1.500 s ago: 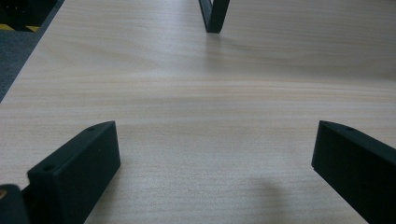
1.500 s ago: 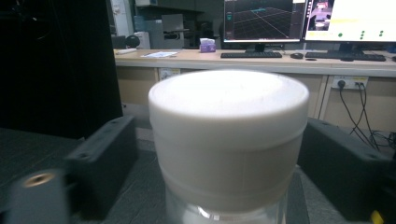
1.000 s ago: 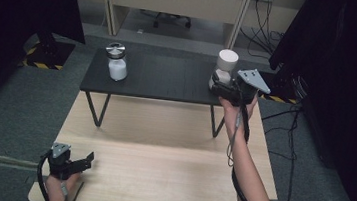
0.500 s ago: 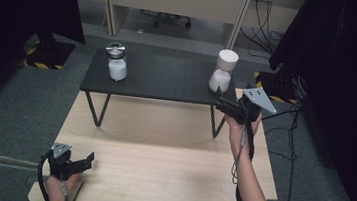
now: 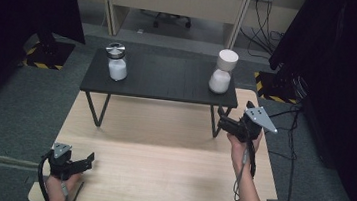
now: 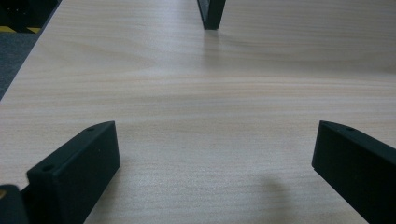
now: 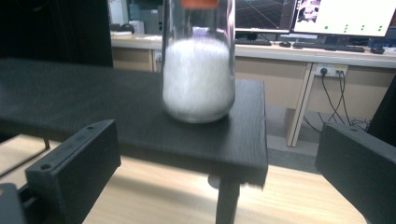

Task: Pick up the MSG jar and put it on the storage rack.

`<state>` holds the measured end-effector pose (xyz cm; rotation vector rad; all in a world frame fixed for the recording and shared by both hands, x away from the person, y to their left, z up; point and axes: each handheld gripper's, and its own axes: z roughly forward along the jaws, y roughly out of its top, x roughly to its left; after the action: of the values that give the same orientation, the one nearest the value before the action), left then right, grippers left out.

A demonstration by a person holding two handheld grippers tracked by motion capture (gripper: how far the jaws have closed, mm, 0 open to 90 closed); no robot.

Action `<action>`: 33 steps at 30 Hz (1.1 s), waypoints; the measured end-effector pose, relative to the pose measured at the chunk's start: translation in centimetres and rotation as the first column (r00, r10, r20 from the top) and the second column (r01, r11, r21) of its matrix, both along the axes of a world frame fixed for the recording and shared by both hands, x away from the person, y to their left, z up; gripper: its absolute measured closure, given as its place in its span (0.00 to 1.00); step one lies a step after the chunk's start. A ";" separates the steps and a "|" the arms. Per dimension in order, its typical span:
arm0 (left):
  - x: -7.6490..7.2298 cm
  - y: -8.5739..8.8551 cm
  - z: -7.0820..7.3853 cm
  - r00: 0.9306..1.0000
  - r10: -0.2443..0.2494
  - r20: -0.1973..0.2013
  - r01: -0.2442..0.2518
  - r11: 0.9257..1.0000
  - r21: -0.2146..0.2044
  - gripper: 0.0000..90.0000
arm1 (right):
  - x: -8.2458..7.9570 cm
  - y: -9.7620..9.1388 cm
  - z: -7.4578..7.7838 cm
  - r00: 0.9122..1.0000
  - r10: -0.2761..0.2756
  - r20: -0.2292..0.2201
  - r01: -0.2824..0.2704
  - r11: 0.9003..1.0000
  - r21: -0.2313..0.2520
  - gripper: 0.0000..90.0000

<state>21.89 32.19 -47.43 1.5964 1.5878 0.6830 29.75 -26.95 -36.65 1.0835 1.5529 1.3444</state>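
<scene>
Hovering off the front right corner of the black raised surface point(image 5: 168, 82): right tongs point(image 5: 224, 122), jaws spread wide, nothing between them. Right hand point(image 5: 240, 143) holds them above the light wooden surface point(image 5: 169, 165), grey plate on top, cable trailing back along the forearm.

Jar with the white lid point(image 5: 222, 71) stands upright on the black surface near its right end, beyond and slightly left of the right tongs, clear gap between them. In the right gripper view the jar point(image 7: 198, 60) sits straight ahead, centred between the two jaws but further off, not touching either. Glass, holding white powder or granules; can't tell which. It stands close to the edge of the black surface point(image 7: 84, 112).

Second jar, metal lid point(image 5: 116, 62), also with white contents, upright near the left end of the black surface, well apart from both tongs.

Left tongs point(image 5: 84, 161) rest low at the near left corner of the wooden surface, in the left hand point(image 5: 59, 184). Jaws wide apart, empty; the left gripper view shows bare wood point(image 6: 210, 116) between them and one black leg point(image 6: 211, 13) ahead.
</scene>
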 end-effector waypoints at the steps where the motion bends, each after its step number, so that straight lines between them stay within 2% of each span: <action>1: 0.0 0.0 0.0 1.000 -0.001 -0.001 0.001 1.000 0.001 0.00 | -0.1 -0.1 -0.2 1.000 0.003 -0.001 -0.003 1.000 -0.006 0.00; 7: 0.0 0.0 0.0 1.000 -0.003 0.001 0.003 1.000 0.001 0.00 | -0.9 -0.8 -1.8 1.000 0.013 -0.008 -0.014 0.999 -0.029 0.00; 16: -0.1 0.0 0.0 1.000 -0.004 0.004 0.004 1.000 0.000 0.00 | -2.2 -1.2 -3.6 0.999 -0.011 -0.038 0.011 1.000 0.004 0.00; 25: 0.0 0.0 0.0 1.000 -0.003 0.002 0.003 1.000 -0.001 0.00 | -3.7 -1.6 -6.4 0.993 -0.039 -0.110 0.042 0.999 0.022 0.00; 33: 0.0 -0.1 0.0 1.000 -0.002 -0.002 0.002 1.000 0.003 0.00 | -4.8 -2.5 -8.2 0.986 -0.066 -0.154 0.071 0.997 0.032 0.00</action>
<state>21.94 32.12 -47.40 1.6012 1.5866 0.6835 24.92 -29.43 -44.84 1.2772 1.5901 1.2737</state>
